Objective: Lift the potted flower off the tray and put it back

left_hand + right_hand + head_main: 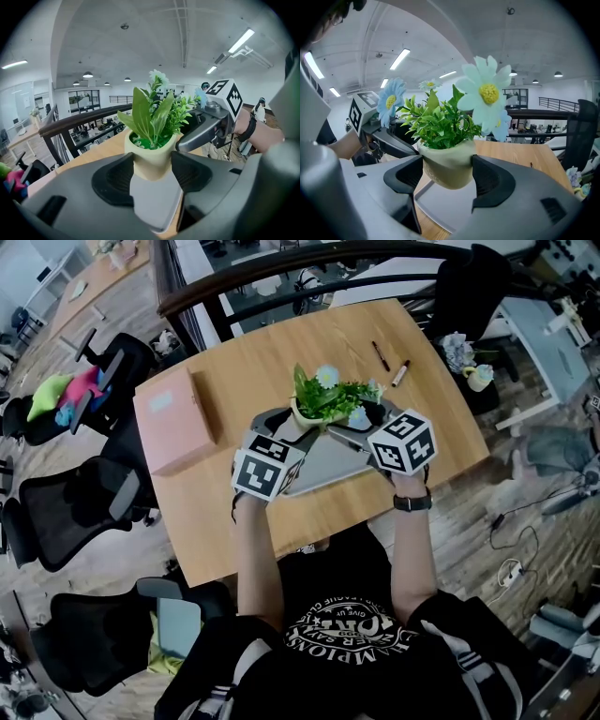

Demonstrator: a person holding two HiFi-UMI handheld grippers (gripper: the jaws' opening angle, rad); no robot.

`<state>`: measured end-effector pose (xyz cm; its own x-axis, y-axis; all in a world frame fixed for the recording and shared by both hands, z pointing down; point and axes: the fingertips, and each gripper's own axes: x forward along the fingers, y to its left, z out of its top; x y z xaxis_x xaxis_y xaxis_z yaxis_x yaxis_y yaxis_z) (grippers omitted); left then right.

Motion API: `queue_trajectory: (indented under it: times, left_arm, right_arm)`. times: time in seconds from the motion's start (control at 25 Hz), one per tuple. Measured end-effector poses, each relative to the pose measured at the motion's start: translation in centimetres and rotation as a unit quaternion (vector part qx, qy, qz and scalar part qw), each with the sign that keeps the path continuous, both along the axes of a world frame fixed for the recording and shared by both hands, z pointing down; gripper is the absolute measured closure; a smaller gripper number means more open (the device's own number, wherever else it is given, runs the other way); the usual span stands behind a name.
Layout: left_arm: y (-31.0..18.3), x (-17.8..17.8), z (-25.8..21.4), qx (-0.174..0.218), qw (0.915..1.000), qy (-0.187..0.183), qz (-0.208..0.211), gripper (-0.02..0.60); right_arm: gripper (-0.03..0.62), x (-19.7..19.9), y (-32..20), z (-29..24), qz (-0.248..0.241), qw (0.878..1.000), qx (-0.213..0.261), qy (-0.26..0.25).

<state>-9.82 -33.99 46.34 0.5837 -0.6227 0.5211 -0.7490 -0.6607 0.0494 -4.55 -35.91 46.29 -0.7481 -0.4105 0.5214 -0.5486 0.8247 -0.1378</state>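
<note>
Cream-potted artificial flower [302,414] clamped between left tool [153,171] and right tool [448,174], over flat grey tray [328,465] by the wooden counter's [253,362] near edge.

The supporting surface is a rectangular table [281,352] with a light wood-grain top. Four items lie directly on it. A flat pink box [173,418] sits at the left end in the head view, close to the edge. A grey tray [333,463] lies near the front edge, to the right of the box and apart from it. A dark pen [380,355] and a light-bodied marker [400,373] lie near each other toward the far right corner, apart from the tray.
</note>
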Motion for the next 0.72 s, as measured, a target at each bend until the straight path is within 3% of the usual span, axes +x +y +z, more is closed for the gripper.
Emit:
queue_trajectory:
  times: [0.72]
  left_arm:
    - [-3.3,3.3,2.9,-0.028,0.9995,0.003,0.011,0.311]
  right_arm:
    - [0.25,3.3,-3.1,2.7,0.015,0.999,-0.012,0.027]
